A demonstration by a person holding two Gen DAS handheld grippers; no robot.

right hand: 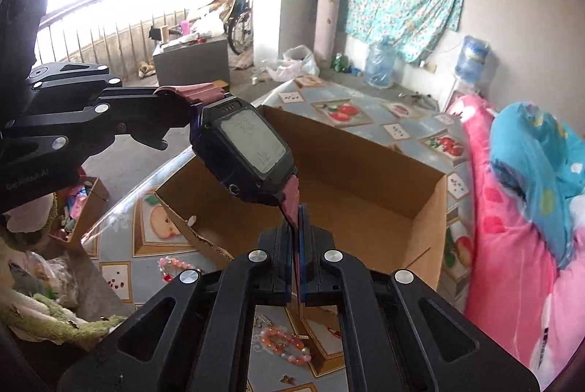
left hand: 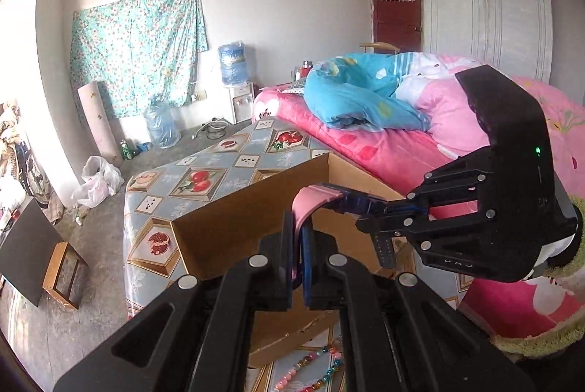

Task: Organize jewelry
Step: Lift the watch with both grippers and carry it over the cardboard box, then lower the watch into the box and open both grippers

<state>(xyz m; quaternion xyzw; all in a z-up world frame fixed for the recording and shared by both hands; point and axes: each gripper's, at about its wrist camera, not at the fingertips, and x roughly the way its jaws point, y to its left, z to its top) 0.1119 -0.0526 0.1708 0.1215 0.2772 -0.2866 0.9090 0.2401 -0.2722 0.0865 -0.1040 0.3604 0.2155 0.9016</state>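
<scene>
A black square-faced watch (right hand: pixel 248 151) with a pink strap (left hand: pixel 309 205) hangs in the air over an open cardboard box (right hand: pixel 365 180). My left gripper (left hand: pixel 298 238) is shut on one end of the strap. My right gripper (right hand: pixel 298 231) is shut on the other end, and it shows at the right in the left wrist view (left hand: pixel 351 204). The left gripper shows at the left in the right wrist view (right hand: pixel 179 110). Bead bracelets (right hand: pixel 285 344) lie on the table in front of the box; more beads show in the left wrist view (left hand: pixel 314 370).
The box stands on a table with a fruit-patterned cloth (left hand: pixel 190 180). A bed with pink and blue quilts (left hand: pixel 384 107) runs along its far side. A small box of clutter (right hand: pixel 78 209) sits low at the left. Water bottles (right hand: pixel 380 65) stand by the wall.
</scene>
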